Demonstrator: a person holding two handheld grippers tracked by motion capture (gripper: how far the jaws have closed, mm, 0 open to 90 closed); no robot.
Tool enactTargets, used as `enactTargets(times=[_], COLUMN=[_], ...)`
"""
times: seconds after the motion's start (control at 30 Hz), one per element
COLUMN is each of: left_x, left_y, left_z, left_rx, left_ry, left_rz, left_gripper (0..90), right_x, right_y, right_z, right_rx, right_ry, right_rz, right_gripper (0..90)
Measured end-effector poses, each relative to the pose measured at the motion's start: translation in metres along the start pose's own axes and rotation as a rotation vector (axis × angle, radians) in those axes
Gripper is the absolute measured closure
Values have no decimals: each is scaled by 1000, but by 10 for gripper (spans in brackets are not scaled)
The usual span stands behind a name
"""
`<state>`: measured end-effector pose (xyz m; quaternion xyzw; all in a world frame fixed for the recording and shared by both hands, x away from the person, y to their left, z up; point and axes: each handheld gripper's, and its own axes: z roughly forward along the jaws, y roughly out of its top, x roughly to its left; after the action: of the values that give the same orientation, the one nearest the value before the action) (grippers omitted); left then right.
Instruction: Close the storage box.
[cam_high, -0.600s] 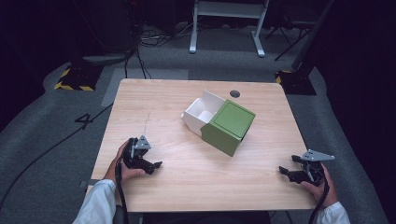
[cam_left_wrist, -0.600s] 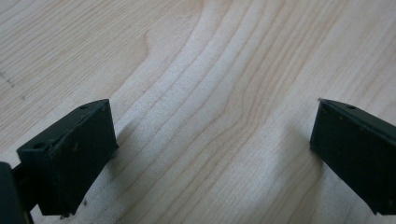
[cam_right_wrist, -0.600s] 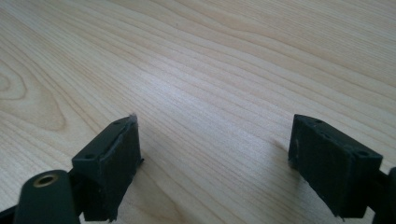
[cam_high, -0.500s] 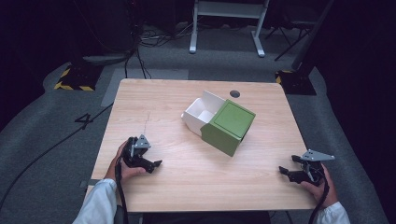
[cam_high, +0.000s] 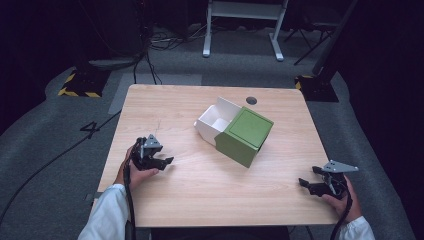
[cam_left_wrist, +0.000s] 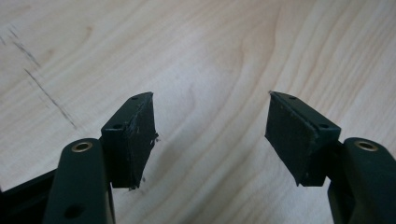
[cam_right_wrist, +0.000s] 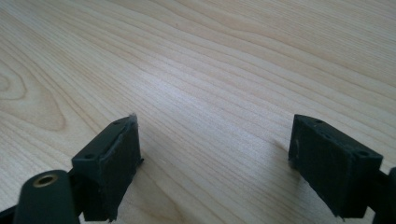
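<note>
A green box (cam_high: 245, 136) sits past the middle of the tabletop (cam_high: 200, 195), slid partway off a white tray (cam_high: 216, 121) that pokes out behind it. Both claws rest low near the front edge, well apart from the box. The left claw (cam_high: 167, 161) is spread wide and holds nothing. The right claw (cam_high: 304, 184) is spread wide too, with only bare wood between its jaws. I think the next job is to reach for the box. Go slow, come in from both sides, and keep one claw steady on the green part so the tray does not skid away.
</note>
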<state>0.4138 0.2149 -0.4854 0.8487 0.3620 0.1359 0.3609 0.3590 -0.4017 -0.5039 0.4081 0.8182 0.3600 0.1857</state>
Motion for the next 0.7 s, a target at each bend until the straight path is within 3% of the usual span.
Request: enactTargets(times=[0.13, 0.23, 0.27, 0.4, 0.57, 0.7], left_x=[6, 11, 12, 16, 18, 22], left_y=[13, 26, 29, 40, 53, 65], left_z=[0, 0, 1, 12, 24, 32], left_rx=[-33, -83, -95, -93, -87, -111], left_ry=[13, 19, 36, 76, 81, 80], left_rz=[-8, -41, -34, -64, -49, -73], left_gripper=[326, 326, 330, 340, 352, 345], right_x=[0, 0, 0, 0, 0, 0], right_y=[0, 0, 0, 0, 0, 0], right_z=[0, 0, 0, 0, 0, 0], right_rx=[0, 0, 0, 0, 0, 0], right_ry=[0, 0, 0, 0, 0, 0], right_rz=[-1, 0, -1, -1, 0, -1], right_gripper=[166, 167, 167, 167, 167, 167])
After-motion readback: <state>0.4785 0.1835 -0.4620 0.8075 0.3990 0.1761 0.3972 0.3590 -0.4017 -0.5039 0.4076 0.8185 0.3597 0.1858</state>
